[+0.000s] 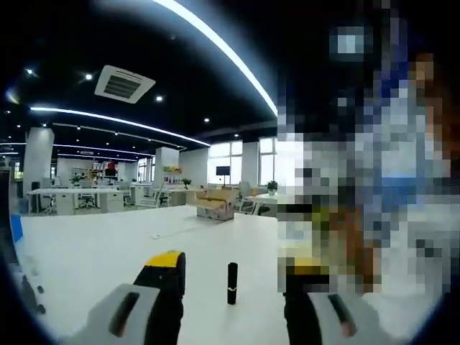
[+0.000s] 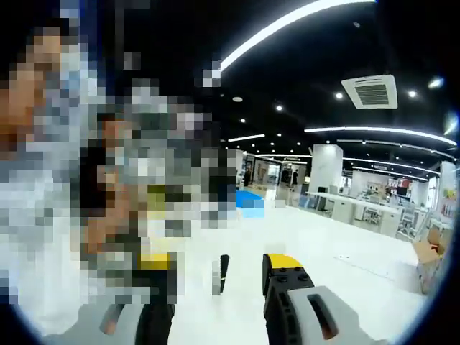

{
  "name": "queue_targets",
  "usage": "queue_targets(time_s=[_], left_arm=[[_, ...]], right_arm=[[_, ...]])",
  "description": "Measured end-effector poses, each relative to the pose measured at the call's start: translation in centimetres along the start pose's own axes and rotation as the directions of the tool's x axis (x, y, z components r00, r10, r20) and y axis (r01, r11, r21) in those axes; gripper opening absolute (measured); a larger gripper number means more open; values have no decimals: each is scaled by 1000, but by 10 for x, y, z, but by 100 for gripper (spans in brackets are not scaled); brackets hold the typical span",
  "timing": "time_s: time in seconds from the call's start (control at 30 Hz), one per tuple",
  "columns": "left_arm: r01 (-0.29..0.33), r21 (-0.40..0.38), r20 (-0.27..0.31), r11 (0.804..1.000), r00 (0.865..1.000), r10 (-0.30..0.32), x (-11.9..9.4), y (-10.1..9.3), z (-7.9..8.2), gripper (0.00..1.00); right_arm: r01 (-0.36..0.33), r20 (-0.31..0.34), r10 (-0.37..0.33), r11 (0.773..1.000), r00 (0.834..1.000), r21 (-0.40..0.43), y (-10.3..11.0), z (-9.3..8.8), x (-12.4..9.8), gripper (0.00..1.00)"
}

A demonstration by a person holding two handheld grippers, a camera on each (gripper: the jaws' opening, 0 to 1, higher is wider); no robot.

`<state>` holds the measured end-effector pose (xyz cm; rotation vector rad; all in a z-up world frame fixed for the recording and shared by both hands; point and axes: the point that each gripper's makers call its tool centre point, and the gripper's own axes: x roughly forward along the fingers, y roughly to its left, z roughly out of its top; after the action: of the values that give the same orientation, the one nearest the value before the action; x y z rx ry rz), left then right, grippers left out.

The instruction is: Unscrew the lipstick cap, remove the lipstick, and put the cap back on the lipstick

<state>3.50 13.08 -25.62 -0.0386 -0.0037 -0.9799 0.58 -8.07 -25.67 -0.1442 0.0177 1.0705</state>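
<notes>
A black lipstick tube (image 1: pixel 232 283) stands upright on the white table (image 1: pixel 100 251), its cap on. It sits just beyond and between the jaws of my left gripper (image 1: pixel 236 267), which is open with nothing in it. In the right gripper view the same lipstick (image 2: pixel 224 273) stands upright a little past the jaws of my right gripper (image 2: pixel 219 263), also open and empty. The two grippers face the tube from opposite sides.
The white table (image 2: pixel 345 244) stretches wide around the tube. Beyond it lies an open office with desks (image 1: pixel 79 198), a cardboard box (image 1: pixel 215 201) and ceiling lights. A small flat item (image 1: pixel 156 236) lies on the table further off.
</notes>
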Motion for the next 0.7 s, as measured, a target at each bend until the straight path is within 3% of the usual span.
queue_targets(time_s=[0.7], left_arm=[[-9, 26, 80, 1000, 997, 7, 0, 3, 10, 57]], right_arm=[[-7, 1, 7, 1000, 1000, 17, 0, -2, 3, 46]])
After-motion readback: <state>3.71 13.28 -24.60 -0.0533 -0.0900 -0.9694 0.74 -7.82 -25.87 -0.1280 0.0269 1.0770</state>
